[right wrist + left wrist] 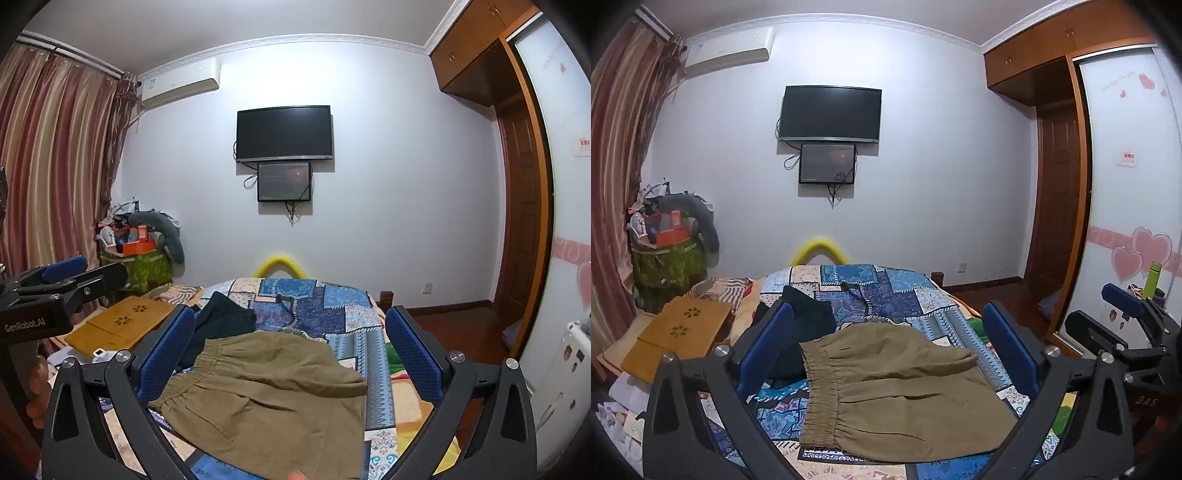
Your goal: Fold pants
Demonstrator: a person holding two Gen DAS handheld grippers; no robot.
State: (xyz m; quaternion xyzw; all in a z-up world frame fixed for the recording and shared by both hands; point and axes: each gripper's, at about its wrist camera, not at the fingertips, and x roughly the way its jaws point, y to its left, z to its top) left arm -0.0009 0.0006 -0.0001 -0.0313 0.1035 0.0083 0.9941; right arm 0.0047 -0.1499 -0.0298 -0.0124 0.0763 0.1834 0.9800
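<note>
Khaki pants with an elastic waistband lie in a folded heap on the patchwork bed quilt, waistband to the left. My left gripper hovers over them, open wide, with nothing between its blue pads. The right wrist view shows the same pants below my right gripper, which is also open and holds nothing. Each gripper shows in the other's view: the right gripper at the right edge, the left gripper at the left edge. Both are apart from the cloth.
A dark garment lies on the bed just beyond the pants' waistband. A wooden lap desk rests at the bed's left side. A cluttered green bin stands by the curtain. The wardrobe lines the right wall. A hand holds the left gripper.
</note>
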